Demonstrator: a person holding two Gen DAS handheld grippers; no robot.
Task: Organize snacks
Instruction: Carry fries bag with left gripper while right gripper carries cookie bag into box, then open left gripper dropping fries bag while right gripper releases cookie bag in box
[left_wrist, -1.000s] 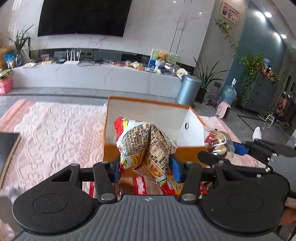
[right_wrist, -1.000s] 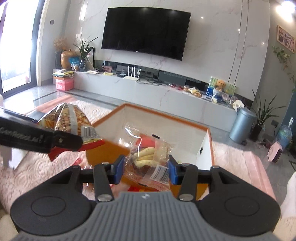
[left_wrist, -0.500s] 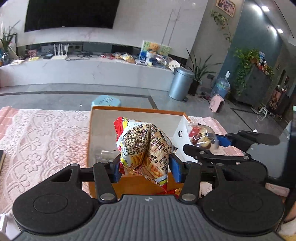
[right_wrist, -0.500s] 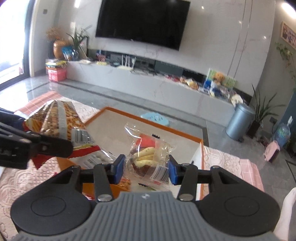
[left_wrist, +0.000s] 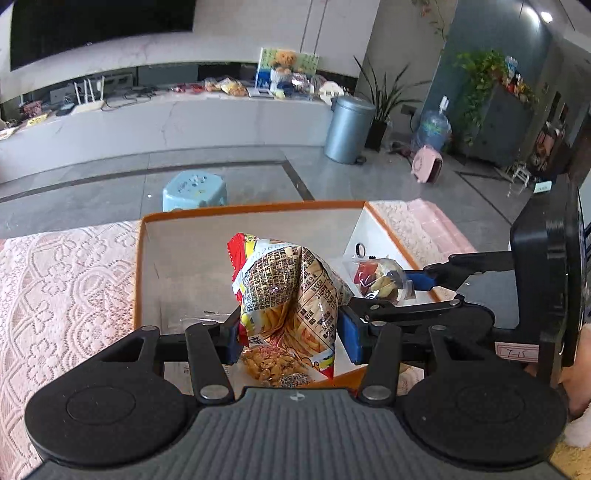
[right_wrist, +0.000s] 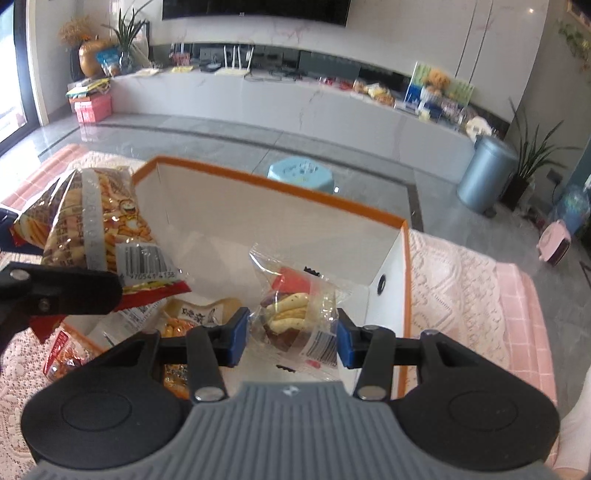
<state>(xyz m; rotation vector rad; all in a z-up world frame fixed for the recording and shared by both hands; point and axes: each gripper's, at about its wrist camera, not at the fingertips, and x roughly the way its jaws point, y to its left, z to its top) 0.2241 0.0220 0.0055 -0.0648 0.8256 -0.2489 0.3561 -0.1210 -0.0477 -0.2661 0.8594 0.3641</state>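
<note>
We hold the left gripper (left_wrist: 290, 334) with its two blue pads squeezed tight on a big bag of chips (left_wrist: 291, 291). The bag is puffy, with a red edge at the top and lots of small writing on it. It hangs over the near part of the box (left_wrist: 251, 210).

We hold the right gripper (right_wrist: 291, 338) with its blue pads squeezed on a small clear pack of cake (right_wrist: 295, 317). The pack has a red bit and a barcode. It hangs over the right part of the box, near a little round hole in the right wall.

The box is white inside with an orange rim. Low down in it, near us, lies a pack of yellow nuts (left_wrist: 273, 365) and more snack packs we cannot tell apart.

The box sits on a pink lace cloth (left_wrist: 66, 280). Far behind it on the gray floor stands a light blue stool (left_wrist: 194, 190). Farther off to the right is a gray bin (left_wrist: 349, 127).
</note>
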